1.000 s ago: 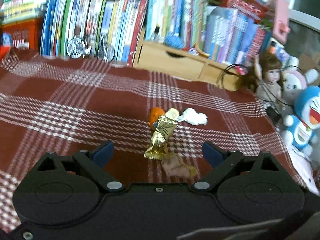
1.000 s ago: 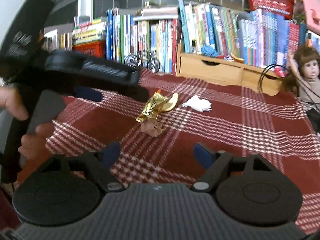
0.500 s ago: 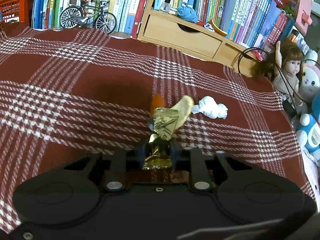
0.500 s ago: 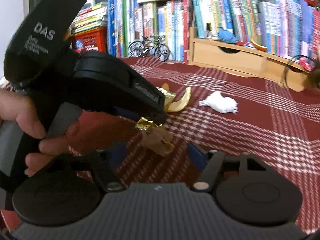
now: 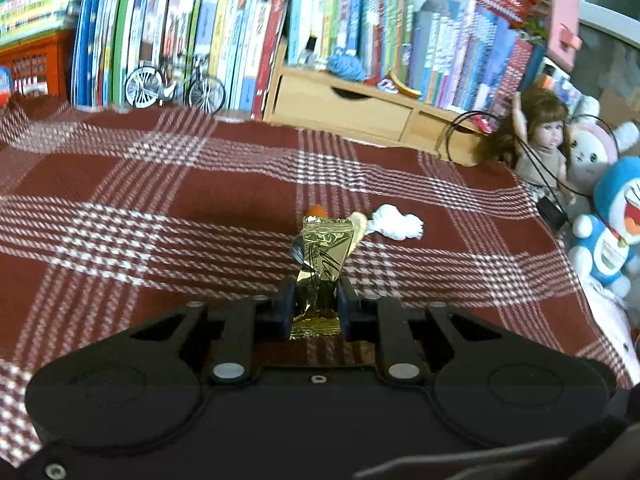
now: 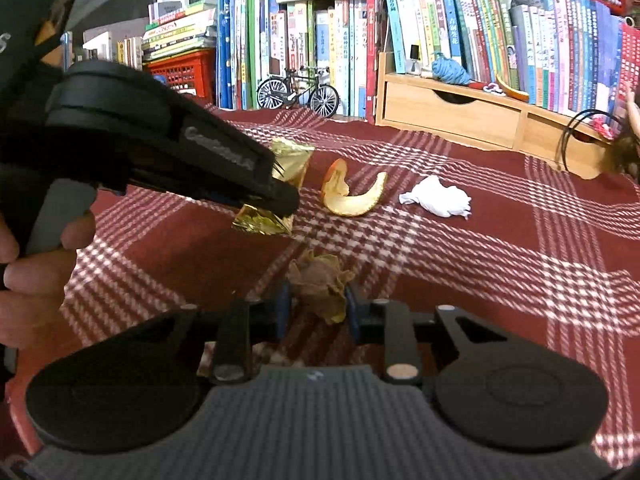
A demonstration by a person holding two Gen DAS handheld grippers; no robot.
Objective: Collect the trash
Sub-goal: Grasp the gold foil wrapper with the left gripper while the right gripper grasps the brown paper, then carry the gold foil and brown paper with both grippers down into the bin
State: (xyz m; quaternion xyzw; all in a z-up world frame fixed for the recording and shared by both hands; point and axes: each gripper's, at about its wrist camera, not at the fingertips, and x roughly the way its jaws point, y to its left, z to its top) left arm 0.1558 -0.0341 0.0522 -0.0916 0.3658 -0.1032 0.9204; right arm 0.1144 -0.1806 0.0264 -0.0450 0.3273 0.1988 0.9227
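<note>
A gold foil wrapper (image 5: 324,264) is pinched low down between the blue pads of the left gripper (image 5: 316,306), its upper part sticking up above the red plaid cloth (image 5: 160,208); in the right wrist view the same wrapper (image 6: 290,160) hangs clear of the cloth in that gripper, held by a hand (image 6: 36,272) at the left edge. The right gripper (image 6: 316,304) is closed on a crumpled brown wrapper (image 6: 320,280). Beyond, near the middle of the cloth, lie a curled orange peel (image 6: 352,194) and, just beside it, a wadded white tissue (image 6: 438,198). At the far edge stand a model bicycle (image 6: 298,90), rows of books (image 6: 320,48) and a wooden drawer unit (image 6: 452,110).
</note>
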